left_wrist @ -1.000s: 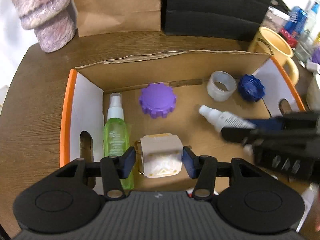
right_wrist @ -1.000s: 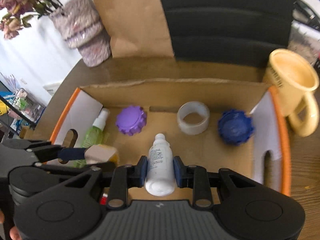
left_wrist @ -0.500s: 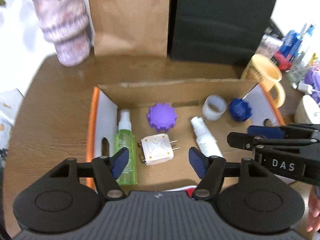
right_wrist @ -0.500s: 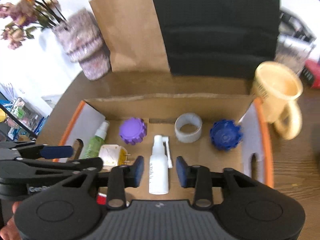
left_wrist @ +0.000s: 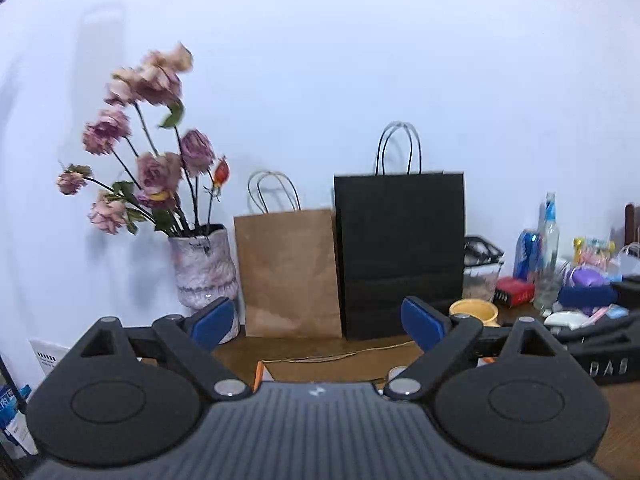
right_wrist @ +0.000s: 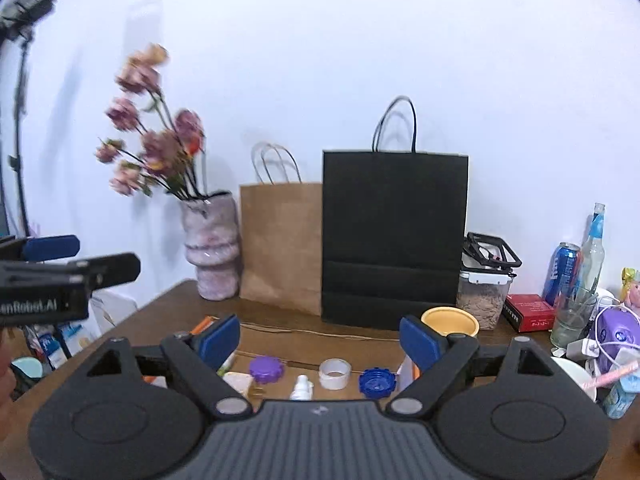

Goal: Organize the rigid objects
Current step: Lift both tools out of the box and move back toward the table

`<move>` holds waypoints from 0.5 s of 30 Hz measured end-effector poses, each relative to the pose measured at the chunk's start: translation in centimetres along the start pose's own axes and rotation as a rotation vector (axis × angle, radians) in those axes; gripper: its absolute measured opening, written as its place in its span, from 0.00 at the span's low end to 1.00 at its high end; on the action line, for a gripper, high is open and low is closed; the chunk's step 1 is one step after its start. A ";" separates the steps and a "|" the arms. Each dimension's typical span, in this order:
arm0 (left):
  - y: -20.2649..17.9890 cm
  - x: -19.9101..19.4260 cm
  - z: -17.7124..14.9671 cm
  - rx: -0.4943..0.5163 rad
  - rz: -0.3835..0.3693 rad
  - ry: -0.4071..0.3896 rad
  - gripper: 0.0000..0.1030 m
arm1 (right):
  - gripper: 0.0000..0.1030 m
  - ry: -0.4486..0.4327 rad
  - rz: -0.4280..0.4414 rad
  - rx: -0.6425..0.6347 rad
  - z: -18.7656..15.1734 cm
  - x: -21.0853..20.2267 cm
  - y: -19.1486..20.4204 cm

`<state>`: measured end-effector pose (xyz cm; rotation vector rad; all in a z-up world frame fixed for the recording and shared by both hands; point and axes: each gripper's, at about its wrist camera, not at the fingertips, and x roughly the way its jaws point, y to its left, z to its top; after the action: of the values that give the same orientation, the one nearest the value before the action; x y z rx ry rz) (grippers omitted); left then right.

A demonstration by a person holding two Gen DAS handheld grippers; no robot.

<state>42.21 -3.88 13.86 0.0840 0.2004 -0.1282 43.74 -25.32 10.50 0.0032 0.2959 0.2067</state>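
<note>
White plastic spray bottle (right_wrist: pixel 301 388), low between the right gripper (right_wrist: pixel 320 340) jaws: light, stiff, slick—grip mid-body; both it and left gripper (left_wrist: pixel 318 318) gape empty.

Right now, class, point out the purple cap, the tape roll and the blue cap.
purple cap (right_wrist: pixel 266 368): right wrist view, top face.
tape roll (right_wrist: pixel 335 374): right wrist view, front wall.
blue cap (right_wrist: pixel 376 382): right wrist view, top face.

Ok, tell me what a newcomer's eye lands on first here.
The tall black paper bag standing against the white wall, with the smaller brown paper bag on its left. Left of those, faded pink roses in a mottled pink vase. Both claws, left claw and right claw, gape empty.
</note>
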 end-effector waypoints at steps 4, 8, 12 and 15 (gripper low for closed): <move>-0.6 -2.7 -1.0 -0.022 -0.012 -0.015 0.91 | 0.84 -0.039 -0.007 -0.007 -1.4 -2.3 0.8; -1.0 -5.6 -2.1 -0.005 -0.006 -0.031 0.92 | 0.84 -0.083 -0.015 -0.003 -2.2 -5.2 1.4; -0.9 -9.0 -4.4 -0.053 -0.042 -0.040 0.94 | 0.84 -0.123 -0.013 0.031 -3.6 -9.0 1.6; -1.1 -12.2 -6.8 -0.047 -0.017 -0.047 0.94 | 0.84 -0.165 0.002 0.019 -5.4 -12.6 2.0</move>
<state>28.92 -2.90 9.60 0.0323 0.1568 -0.1417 29.97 -26.11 9.04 0.0392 0.1330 0.2039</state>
